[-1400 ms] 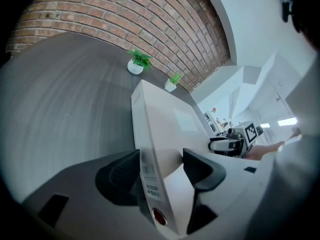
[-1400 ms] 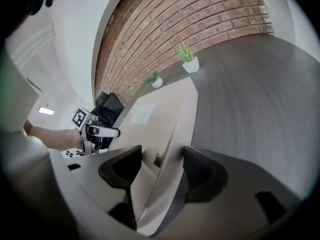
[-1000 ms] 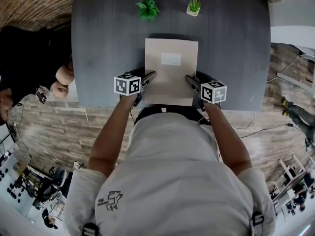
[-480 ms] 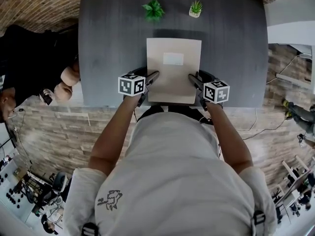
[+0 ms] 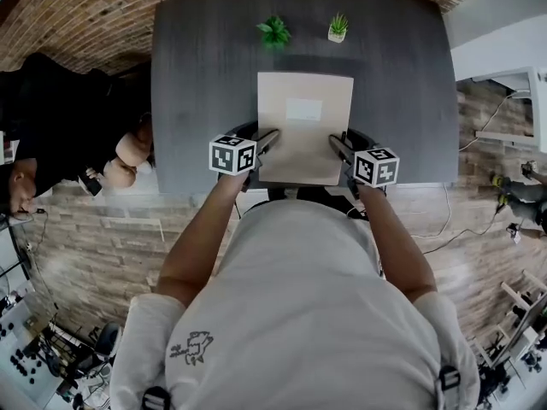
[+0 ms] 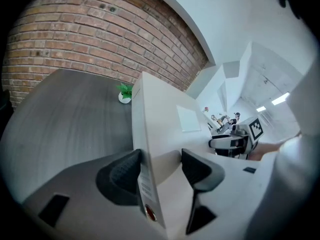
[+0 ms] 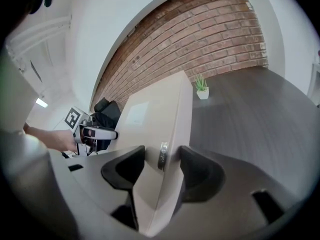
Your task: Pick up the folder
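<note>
No word or number can be read anywhere; the folder (image 5: 304, 139) carries a pale rectangular label (image 5: 303, 109) on its cover, blank as far as can be told; its narrow edge bears a strip sticker (image 6: 146, 186) with lines of fine print too small to read, and a red dot (image 6: 150, 212) just below it; the cube (image 5: 232, 154) on the left gripper (image 5: 268, 135) and the cube (image 5: 376, 166) on the right gripper (image 5: 335, 141) show black-and-white square code patterns, not letters; the shirt (image 5: 291, 297) has a small dark line drawing (image 5: 192, 346) of a figure, without legible words.
</note>
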{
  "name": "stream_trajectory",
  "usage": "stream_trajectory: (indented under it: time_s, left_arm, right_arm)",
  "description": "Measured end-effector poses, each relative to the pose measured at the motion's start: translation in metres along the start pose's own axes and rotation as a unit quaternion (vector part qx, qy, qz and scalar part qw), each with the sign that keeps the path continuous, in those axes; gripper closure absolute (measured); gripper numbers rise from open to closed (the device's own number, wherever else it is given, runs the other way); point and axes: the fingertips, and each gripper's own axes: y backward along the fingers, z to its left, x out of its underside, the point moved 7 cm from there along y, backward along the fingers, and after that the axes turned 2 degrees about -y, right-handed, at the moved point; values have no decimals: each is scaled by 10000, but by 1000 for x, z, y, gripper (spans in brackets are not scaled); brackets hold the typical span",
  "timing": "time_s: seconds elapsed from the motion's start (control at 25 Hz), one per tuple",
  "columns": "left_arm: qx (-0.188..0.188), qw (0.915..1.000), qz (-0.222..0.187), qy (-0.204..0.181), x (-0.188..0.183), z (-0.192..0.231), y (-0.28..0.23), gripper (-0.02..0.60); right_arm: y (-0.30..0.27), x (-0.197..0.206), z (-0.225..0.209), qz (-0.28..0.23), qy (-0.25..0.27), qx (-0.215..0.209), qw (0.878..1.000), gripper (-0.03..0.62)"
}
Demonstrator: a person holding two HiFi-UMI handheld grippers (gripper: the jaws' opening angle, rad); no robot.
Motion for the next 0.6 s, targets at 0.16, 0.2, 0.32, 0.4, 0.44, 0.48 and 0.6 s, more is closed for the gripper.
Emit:
stream_trajectory:
  time_s: [0.16, 0.2, 0.32, 0.4, 0.44, 0.48, 0.6]
  left_arm:
    - [28, 9998, -154, -154, -2, -3, 18, 316]
    - [35, 9996, -189, -204, -3, -4, 23, 314]
    - [62, 9989, -280, -360, -7, -7, 35, 316]
    - [83, 9983, -350, -469, -10, -9, 42, 316]
    - [96, 9979, -382, -521, -11, -10, 46, 315]
    - [110, 9975, -410, -571, -12, -12, 49, 316]
    - [160, 9961, -471, -733, -14, -15, 59, 316]
  right_arm:
    - [9, 0, 19, -228, 37, 94, 9997, 367]
    - [11, 0, 23, -283, 50, 118, 9995, 367]
    - [18, 0, 36, -440, 87, 187, 9988, 368]
    - [22, 0, 44, -555, 107, 231, 9981, 368]
    - [25, 0, 48, -610, 116, 254, 9977, 368]
    - [28, 0, 52, -661, 126, 279, 9973, 368]
    - [36, 2, 63, -793, 171, 352, 9961, 370]
